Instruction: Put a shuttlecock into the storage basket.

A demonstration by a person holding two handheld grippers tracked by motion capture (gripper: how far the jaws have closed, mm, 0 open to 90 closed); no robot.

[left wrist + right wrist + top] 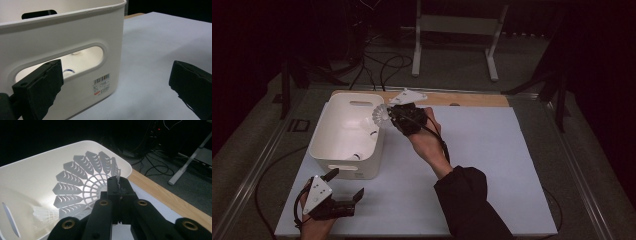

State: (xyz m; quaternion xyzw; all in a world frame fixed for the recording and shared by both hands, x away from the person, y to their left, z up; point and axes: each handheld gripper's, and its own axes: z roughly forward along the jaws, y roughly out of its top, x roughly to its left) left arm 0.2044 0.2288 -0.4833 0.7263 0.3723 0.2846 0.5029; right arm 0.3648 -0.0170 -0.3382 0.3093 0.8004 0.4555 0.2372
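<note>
Overhead, the white-topped worktop (492, 165) spreads under 2 hand-held claws, its wooden edge showing along the far side. On its left half stands a white plastic bin (337, 150) with slotted handles. The high view shows the person's dark-sleeved right arm reaching across to the bin's far right corner, where the right claw (388, 114) holds a white plastic shuttlecock (378, 115) just over the rim.

The right gripper view adds what the high view cannot: the right claw (117, 185) is pressed shut on the edge of the shuttlecock's skirt (82, 185), whose lattice fans open toward the camera, above the bin's interior (30, 177). A 2nd shuttlecock (46, 215) lies on the bin floor below.

Near the worktop's front left corner, the left claw (346, 185) sits just beside the bin's near wall, held in the person's left hand. The left gripper view shows its 2 black jaws standing wide apart with nothing between them; the left jaw overlaps the handle slot (75, 62) in the picture, though contact cannot be told. That view alone picks out a barcode sticker (101, 83) low on the bin wall.
</note>
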